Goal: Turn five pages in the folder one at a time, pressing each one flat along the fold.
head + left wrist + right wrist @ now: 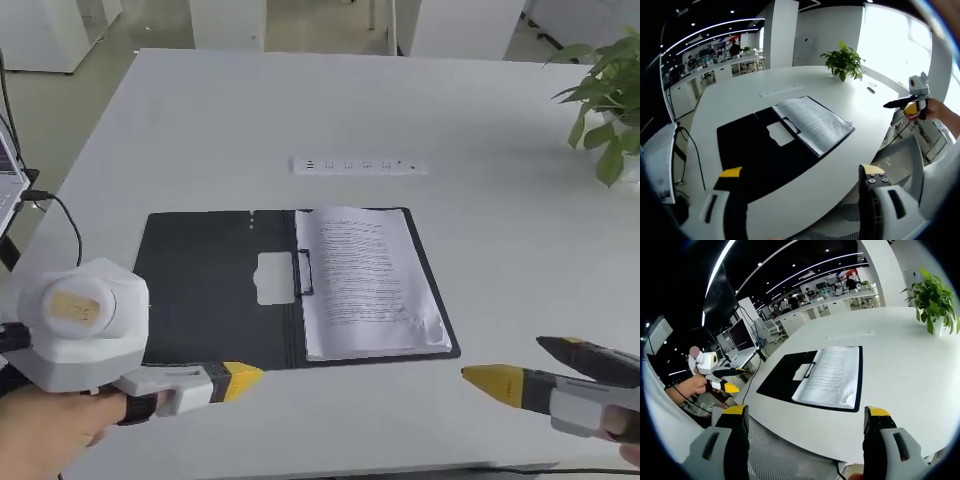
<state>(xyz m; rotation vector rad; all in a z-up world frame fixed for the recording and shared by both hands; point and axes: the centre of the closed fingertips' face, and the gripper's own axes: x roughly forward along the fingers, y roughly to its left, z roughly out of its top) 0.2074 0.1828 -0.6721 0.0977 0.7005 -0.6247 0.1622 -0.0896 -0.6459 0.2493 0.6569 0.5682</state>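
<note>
A black folder (215, 290) lies open on the white table (330, 110), with a stack of printed pages (365, 280) on its right half and a clip at the spine. Its bare left half shows in the left gripper view as the black folder (752, 150) beside the pages (812, 120). The right gripper view has the folder (787, 372) and pages (832, 375) too. My left gripper (240, 378) hovers at the near left edge, open and holding nothing. My right gripper (525, 365) hovers near the front right, open and apart from the folder. In their own views both sets of jaws stand wide apart.
A white power strip (360, 165) lies beyond the folder. A potted plant (610, 100) stands at the far right. A black cable (62, 215) runs along the left edge, next to a laptop corner (8, 170).
</note>
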